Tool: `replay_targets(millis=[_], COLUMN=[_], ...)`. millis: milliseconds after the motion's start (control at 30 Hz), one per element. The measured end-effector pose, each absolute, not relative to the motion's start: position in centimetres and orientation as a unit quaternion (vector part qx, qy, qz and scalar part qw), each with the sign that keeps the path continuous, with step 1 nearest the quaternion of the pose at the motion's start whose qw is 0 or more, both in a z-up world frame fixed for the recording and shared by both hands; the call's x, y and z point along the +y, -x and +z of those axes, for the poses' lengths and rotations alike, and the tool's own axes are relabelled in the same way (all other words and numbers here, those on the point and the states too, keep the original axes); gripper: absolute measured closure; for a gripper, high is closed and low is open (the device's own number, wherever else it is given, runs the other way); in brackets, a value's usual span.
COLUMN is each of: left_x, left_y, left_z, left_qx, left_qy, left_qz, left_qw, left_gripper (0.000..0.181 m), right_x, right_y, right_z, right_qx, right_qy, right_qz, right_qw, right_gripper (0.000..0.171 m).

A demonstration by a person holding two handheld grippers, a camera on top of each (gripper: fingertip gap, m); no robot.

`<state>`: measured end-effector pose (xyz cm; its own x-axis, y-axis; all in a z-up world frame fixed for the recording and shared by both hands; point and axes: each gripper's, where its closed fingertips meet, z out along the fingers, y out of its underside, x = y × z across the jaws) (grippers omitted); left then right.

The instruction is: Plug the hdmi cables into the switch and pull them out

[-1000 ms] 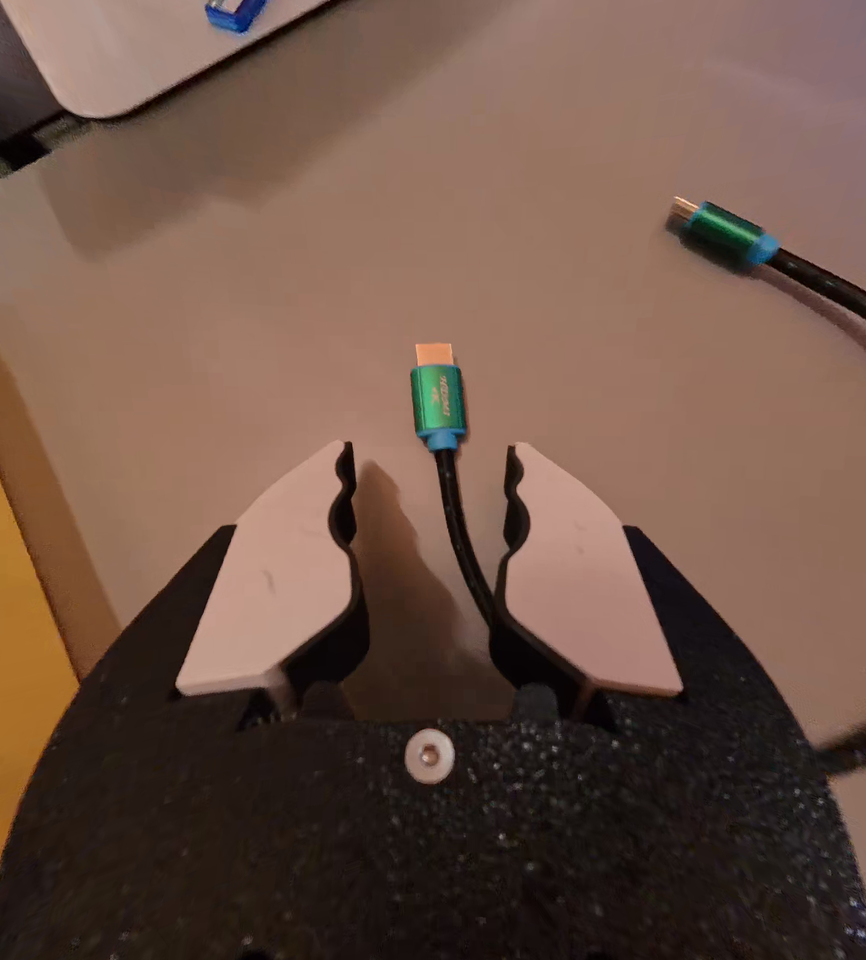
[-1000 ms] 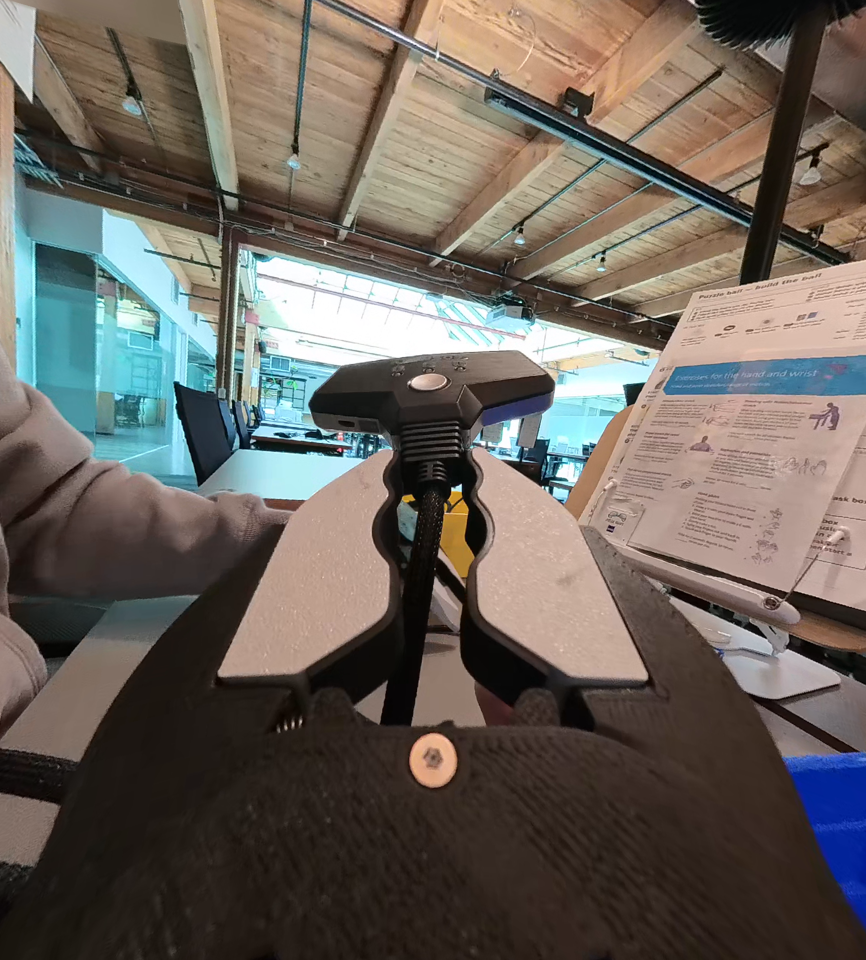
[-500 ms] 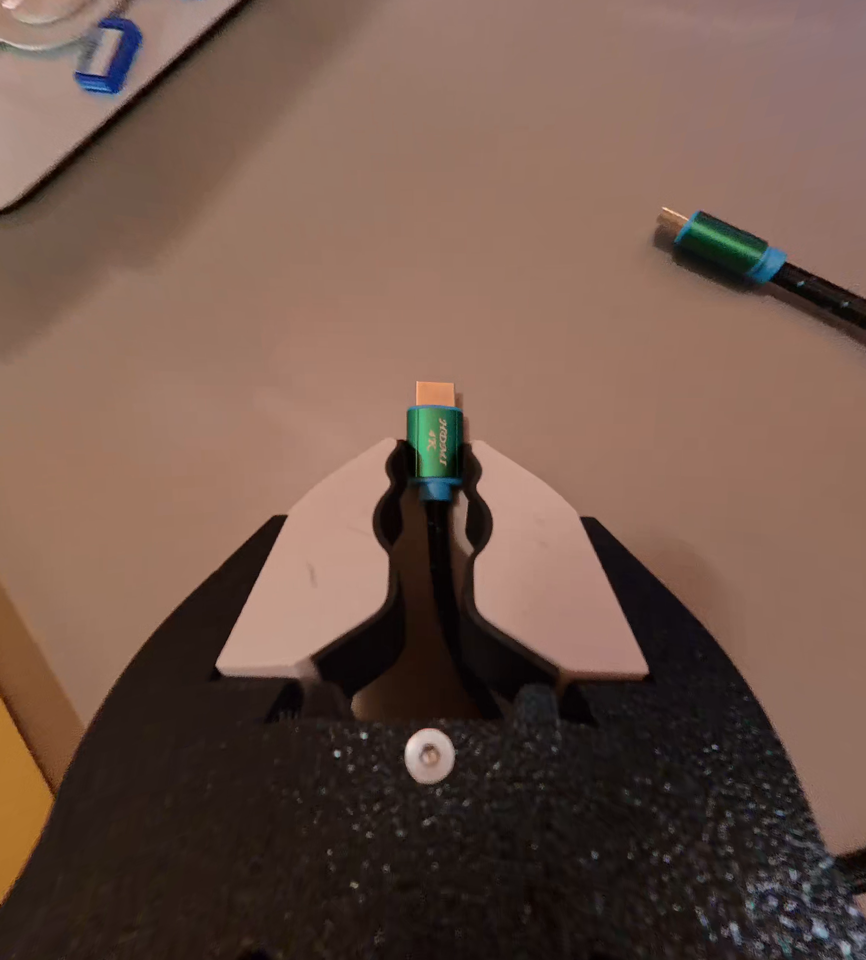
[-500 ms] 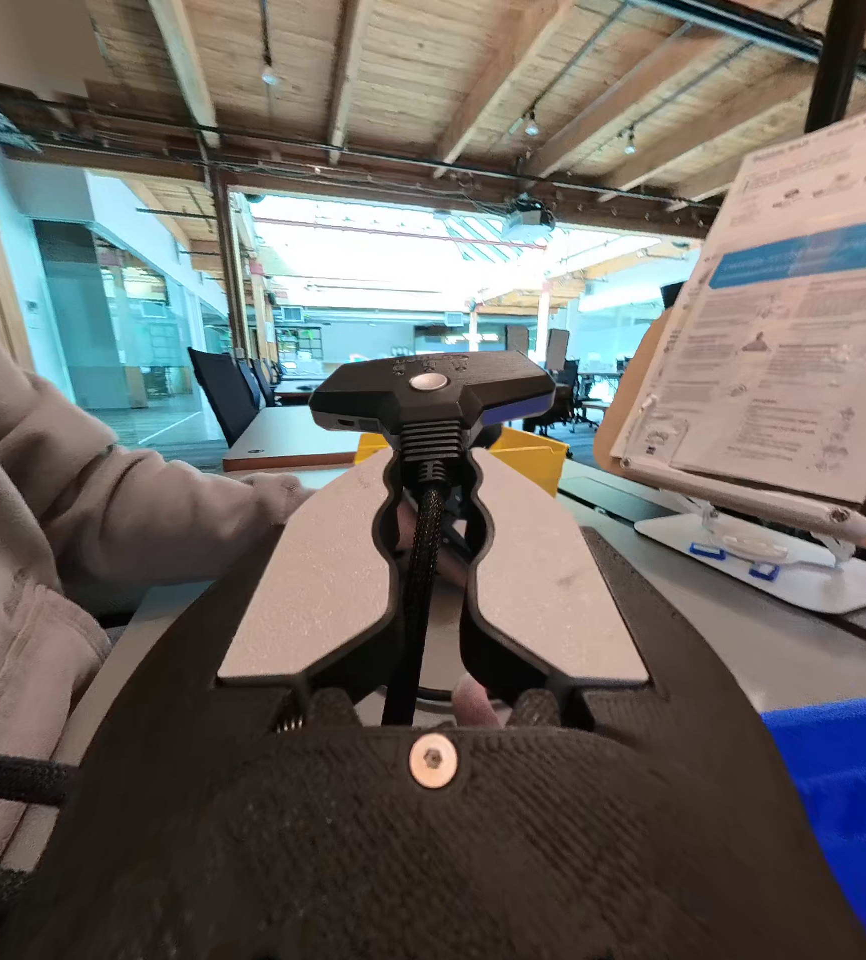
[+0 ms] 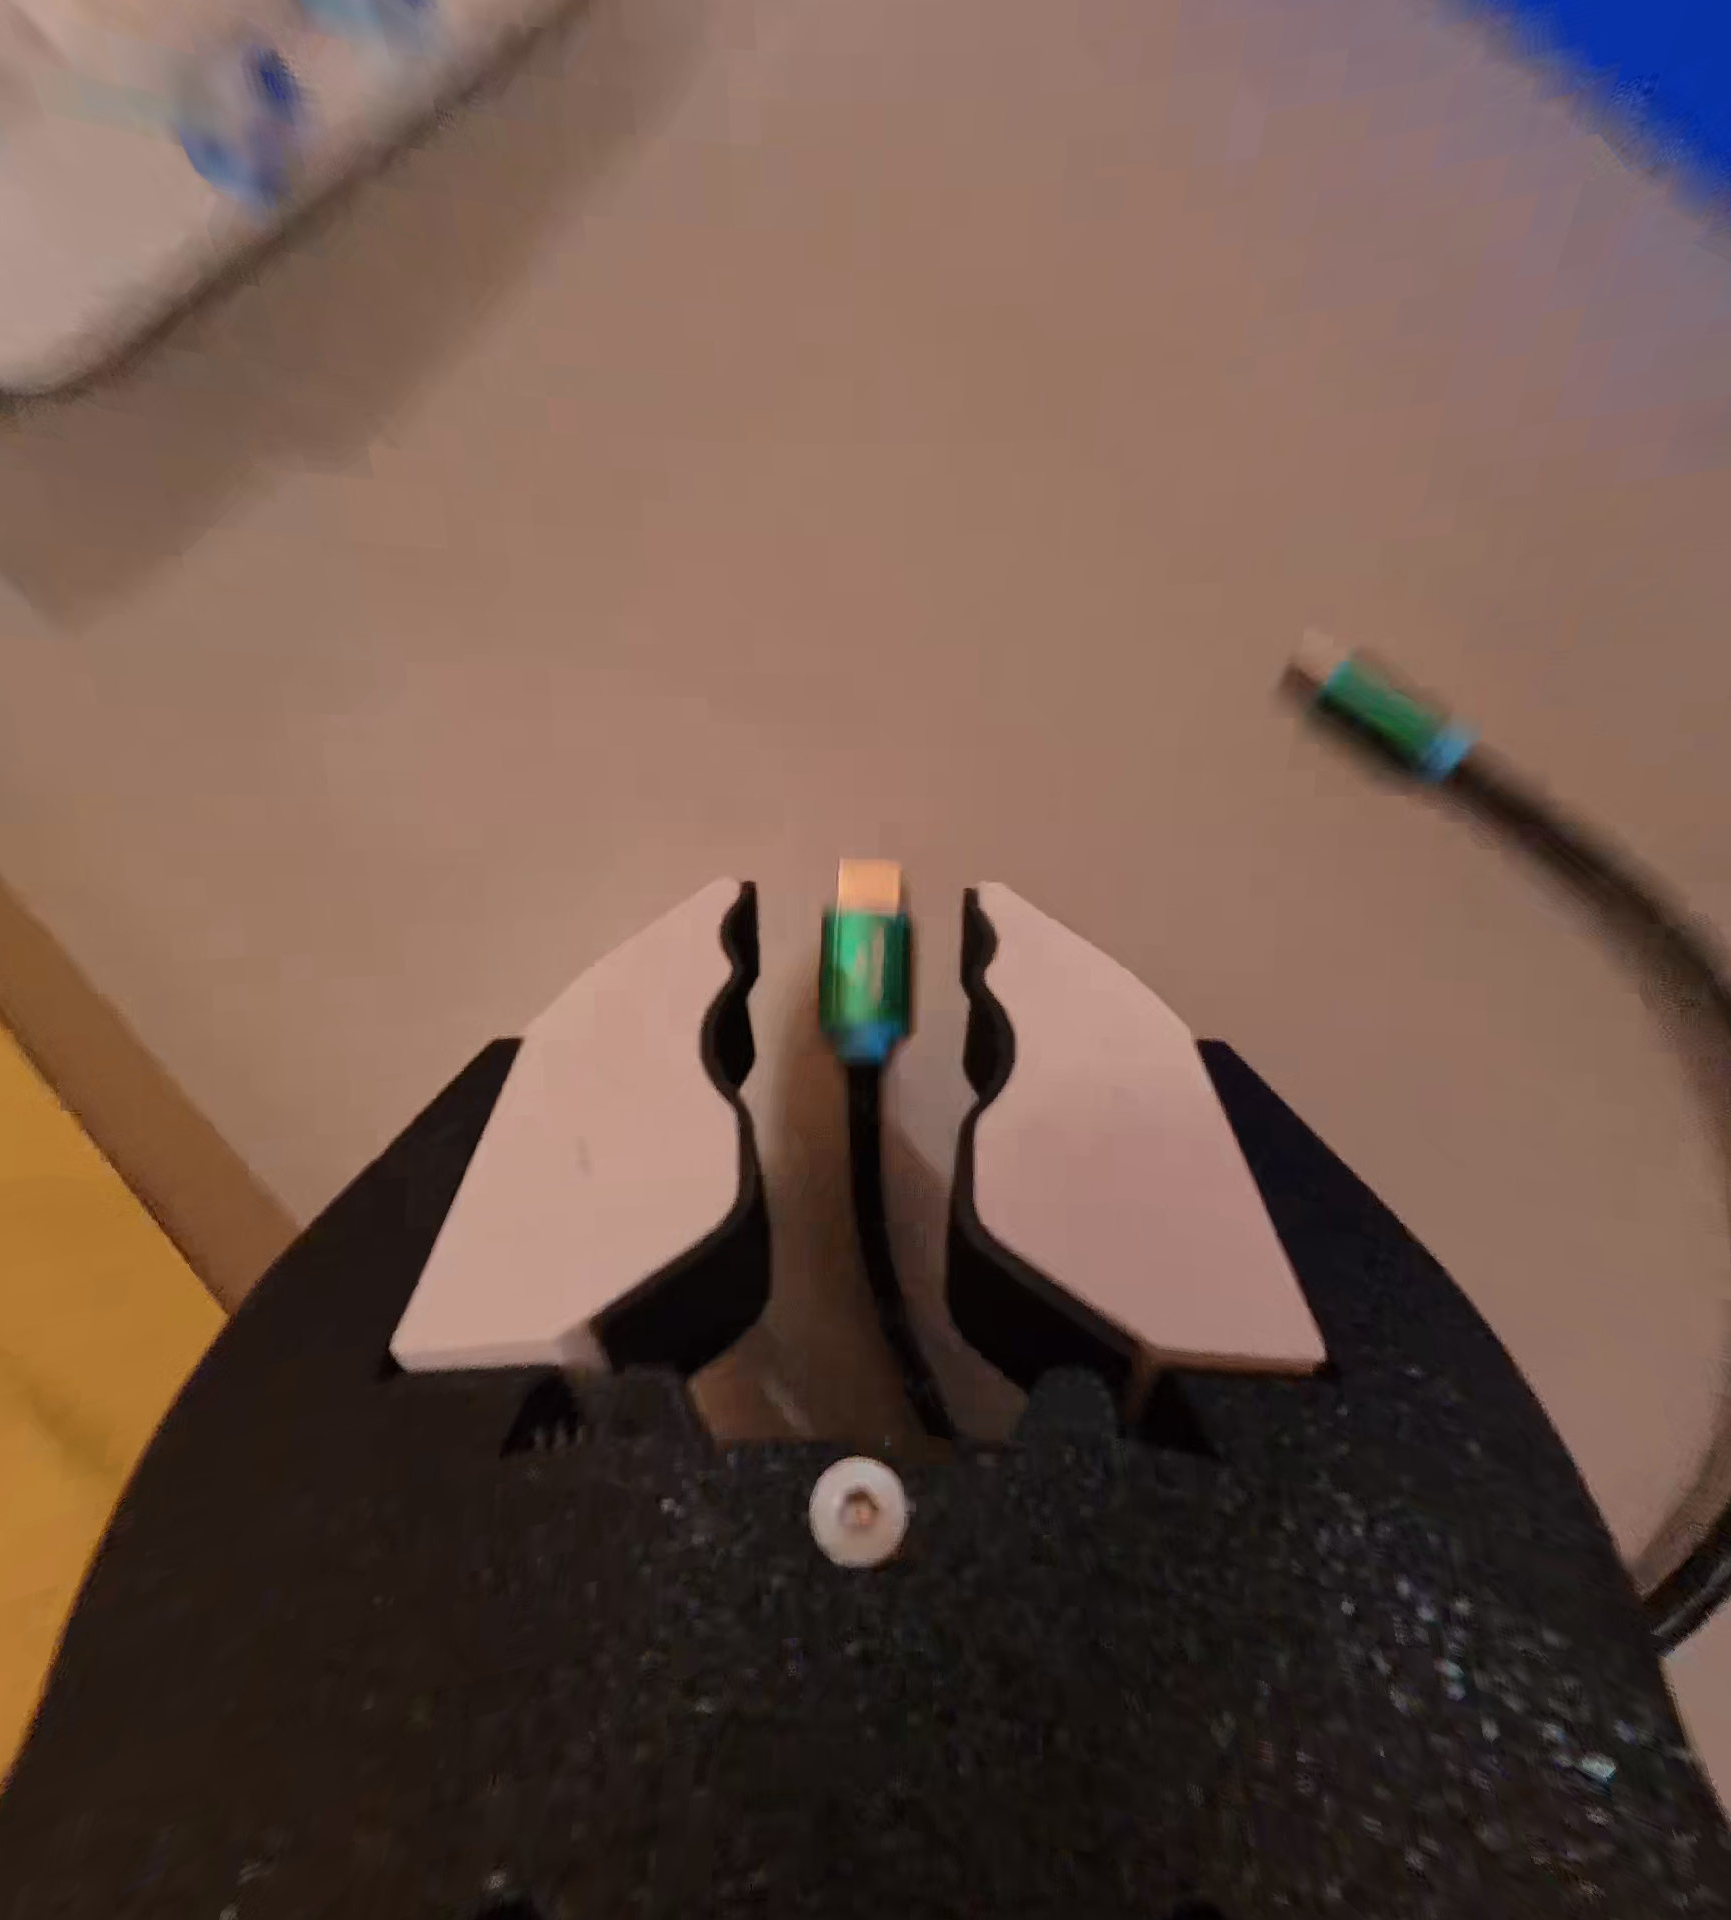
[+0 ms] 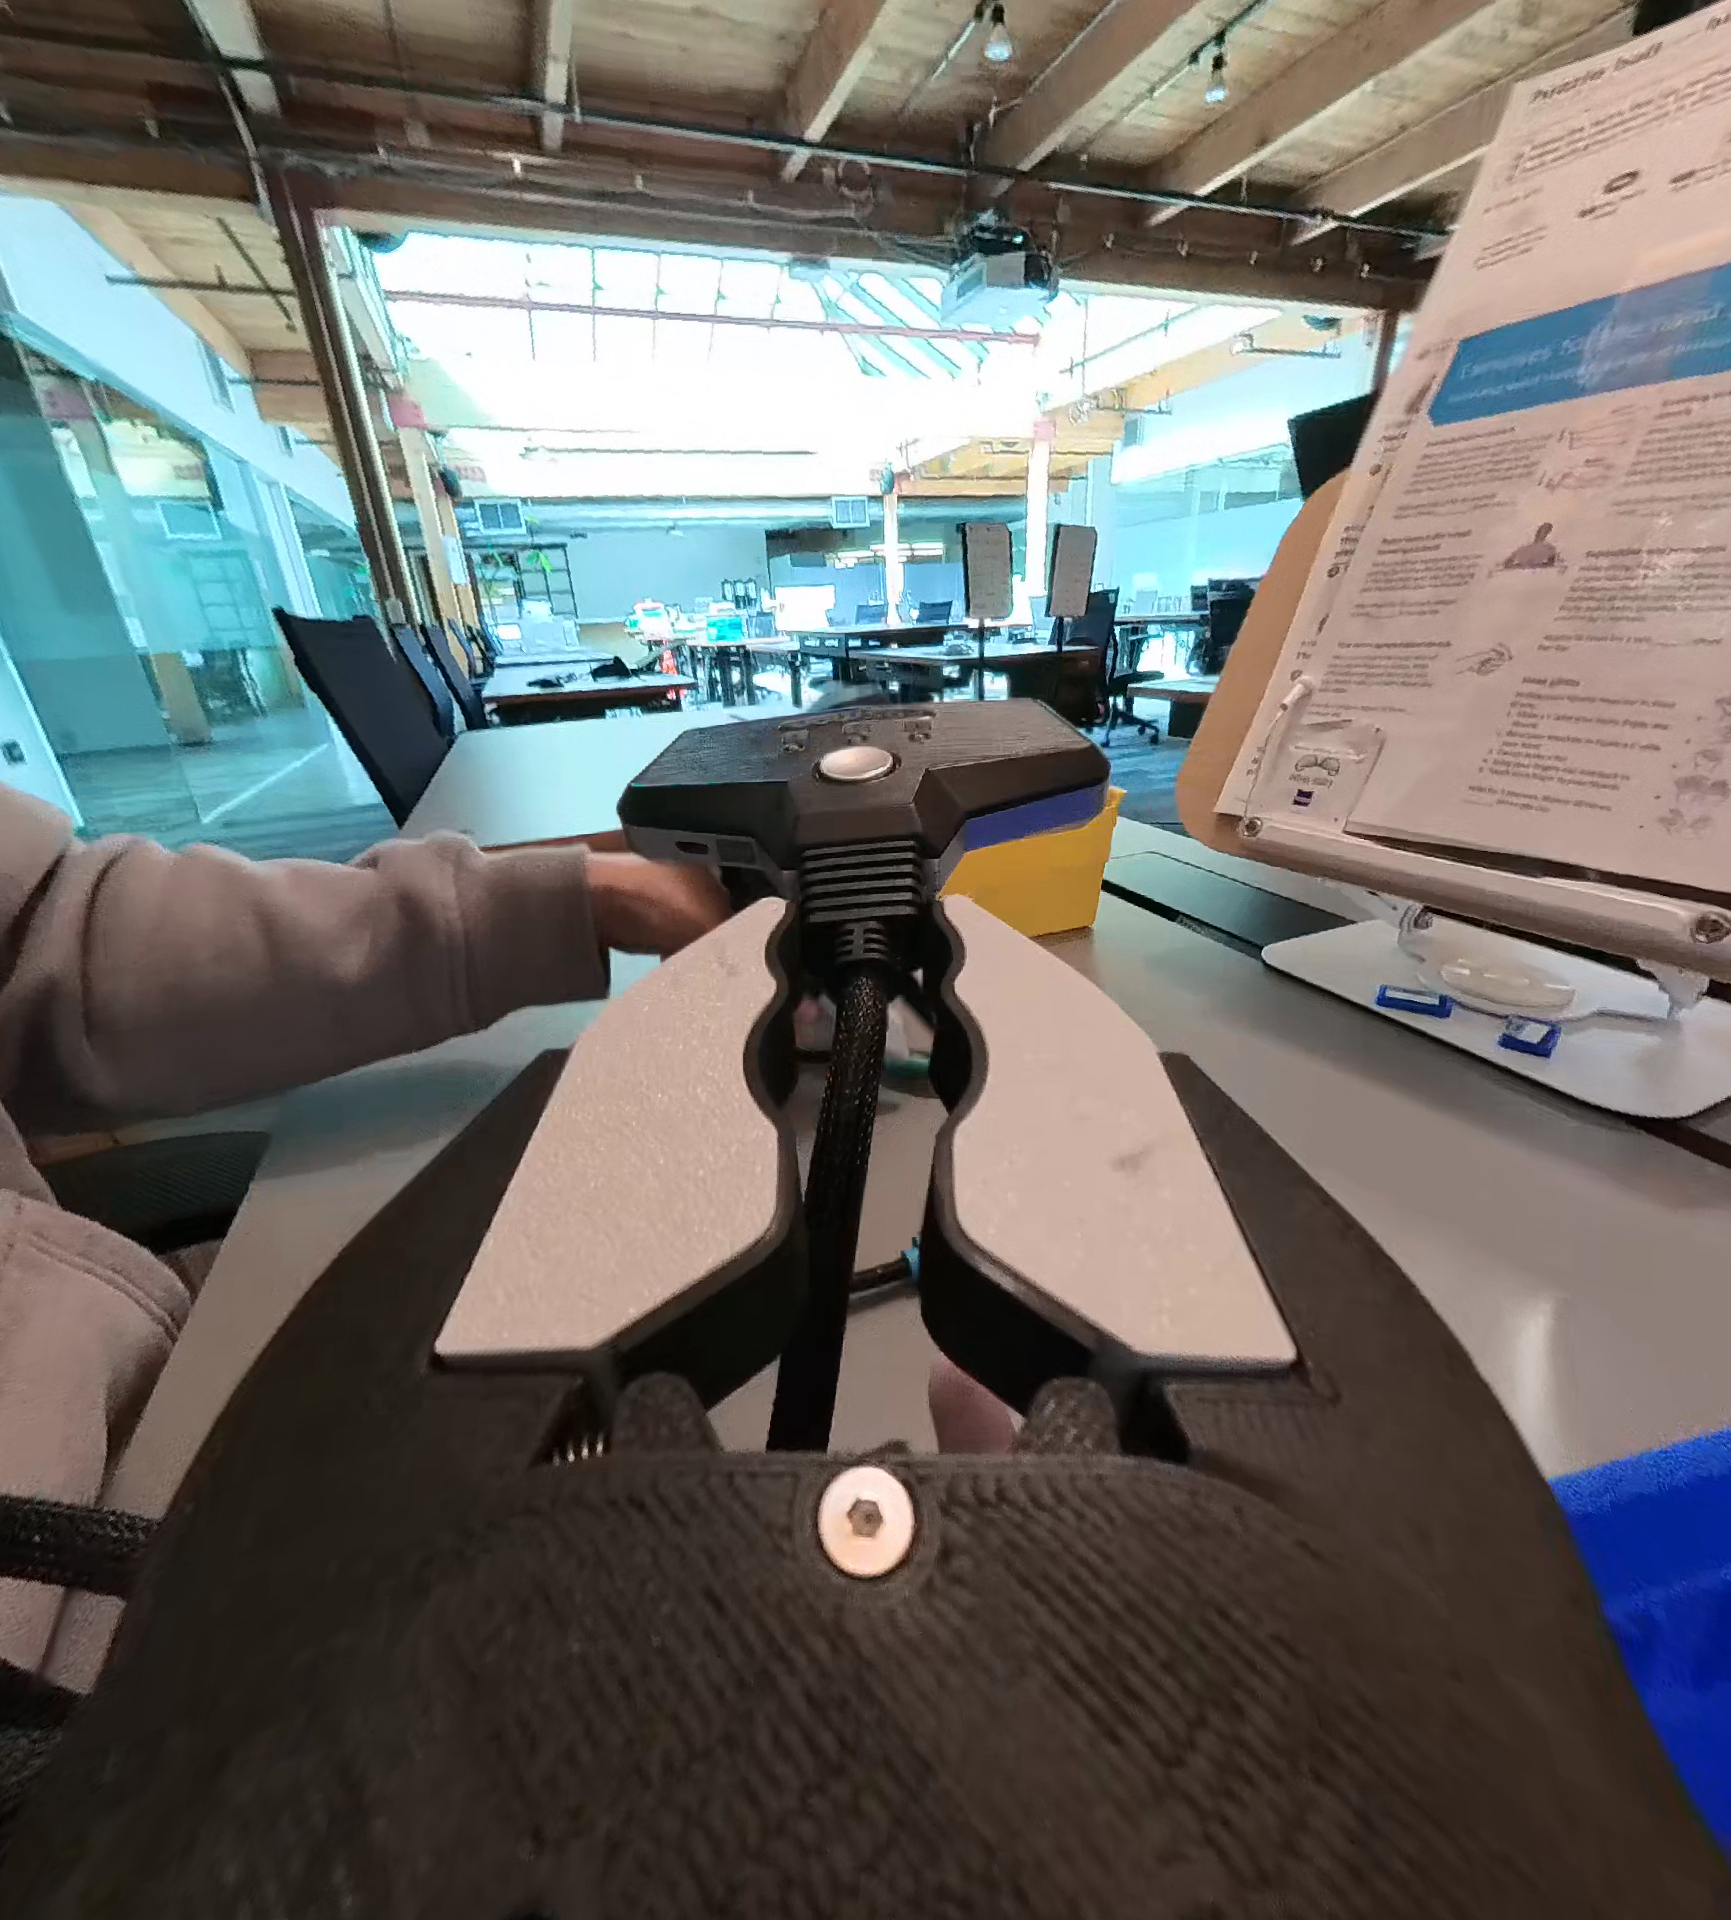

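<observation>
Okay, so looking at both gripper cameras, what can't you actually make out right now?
- Left wrist view: whether the nearer green plug rests on the table; motion blur.
- Left wrist view: where the second cable ends; the gripper body hides it.
- Right wrist view: the ports of the switch; its far side is hidden.
- Right wrist view: the person's hand, partly behind the switch.

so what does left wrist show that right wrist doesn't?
Left wrist only: left gripper open around a green HDMI plug, fingers not touching it; a second plug loose on the table.
Right wrist only: right gripper shut on the switch by its ribbed collar; a yellow bin.
Both: document stand base, blue bin.
</observation>
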<state>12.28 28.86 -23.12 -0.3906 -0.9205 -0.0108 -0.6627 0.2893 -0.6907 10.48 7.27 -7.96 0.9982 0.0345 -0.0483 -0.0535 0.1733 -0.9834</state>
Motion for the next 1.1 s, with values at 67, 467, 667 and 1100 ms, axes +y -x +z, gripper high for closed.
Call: replay_targets(millis=[67, 467, 667, 1100], left_x=[26.2, 9.5, 8.9, 9.1], left_y=[-12.8, -7.6, -7.8, -7.3], left_z=[-18.0, -8.0, -8.9, -9.5], left_qx=[0.722, 0.586, 0.459, 0.394], left_qy=[0.502, 0.413, 0.466, 0.503], left_qz=[-0.419, -0.653, -0.687, -0.694], left_qw=[0.226, -0.244, -0.318, -0.331], left_gripper=[0.128, 0.159, 0.158, 0.158], right_x=[7.5, 9.4, 8.6, 8.6], right_y=[-9.9, -7.9, -7.9, -7.1], right_z=[-7.9, -8.3, -8.9, -8.9], right_qx=[-0.010, -0.094, -0.129, -0.120], right_qy=[0.646, 0.639, 0.619, 0.606], right_qz=[0.010, -0.112, -0.103, -0.035], right_qw=[0.764, 0.755, 0.768, 0.786], right_gripper=[0.150, 0.150, 0.149, 0.149])
